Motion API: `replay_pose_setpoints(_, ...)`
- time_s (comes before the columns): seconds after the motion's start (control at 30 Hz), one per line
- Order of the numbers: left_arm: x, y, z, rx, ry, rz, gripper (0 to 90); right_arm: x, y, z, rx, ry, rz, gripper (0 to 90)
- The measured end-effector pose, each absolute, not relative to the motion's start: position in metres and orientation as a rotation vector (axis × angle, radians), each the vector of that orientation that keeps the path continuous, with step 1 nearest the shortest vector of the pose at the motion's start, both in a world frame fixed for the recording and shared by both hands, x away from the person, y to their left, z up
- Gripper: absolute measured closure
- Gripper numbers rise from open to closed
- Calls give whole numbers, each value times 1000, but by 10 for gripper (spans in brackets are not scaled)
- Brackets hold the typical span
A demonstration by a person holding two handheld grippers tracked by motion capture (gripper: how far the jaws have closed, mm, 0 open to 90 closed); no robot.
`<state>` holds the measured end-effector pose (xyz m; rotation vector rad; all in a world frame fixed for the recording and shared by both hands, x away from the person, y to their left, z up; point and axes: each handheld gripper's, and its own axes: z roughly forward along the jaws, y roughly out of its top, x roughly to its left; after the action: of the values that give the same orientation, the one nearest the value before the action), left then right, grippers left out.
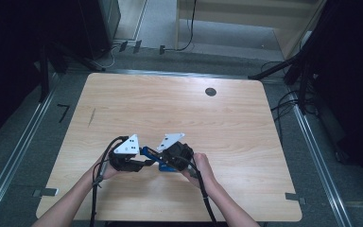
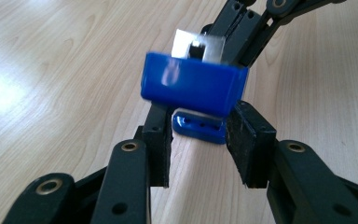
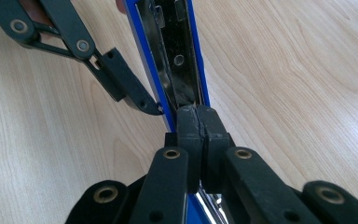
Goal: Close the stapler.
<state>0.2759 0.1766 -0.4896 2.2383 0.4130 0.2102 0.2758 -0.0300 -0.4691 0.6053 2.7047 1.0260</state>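
Note:
A blue stapler (image 1: 150, 152) is held open between my two grippers near the table's front edge. In the left gripper view its blue top (image 2: 193, 88) stands above its blue base (image 2: 200, 127). My left gripper (image 2: 199, 140) is shut on that base, one pad against each side. My right gripper (image 3: 198, 123) is shut, its pads meeting over the stapler's metal channel (image 3: 175, 51). Whether the pads pinch a thin part I cannot tell. One finger (image 3: 135, 95) of the left gripper touches the blue side wall. In the high view the left gripper (image 1: 145, 163) and the right gripper (image 1: 163, 161) nearly meet.
The wooden table (image 1: 170, 109) has a round dark grommet (image 1: 211, 91) at the back right and a thin dark mark (image 1: 91, 117) at the left. Cables trail from both grippers over the front edge. Dark stands and floor cables surround the table.

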Motion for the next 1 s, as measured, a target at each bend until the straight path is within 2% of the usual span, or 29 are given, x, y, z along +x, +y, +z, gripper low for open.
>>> replay_pose_setpoints(1.0, 273, 148, -504, 2199, 408, 241, 650, 273, -56, -466, 652, 2664, 1041, 900)
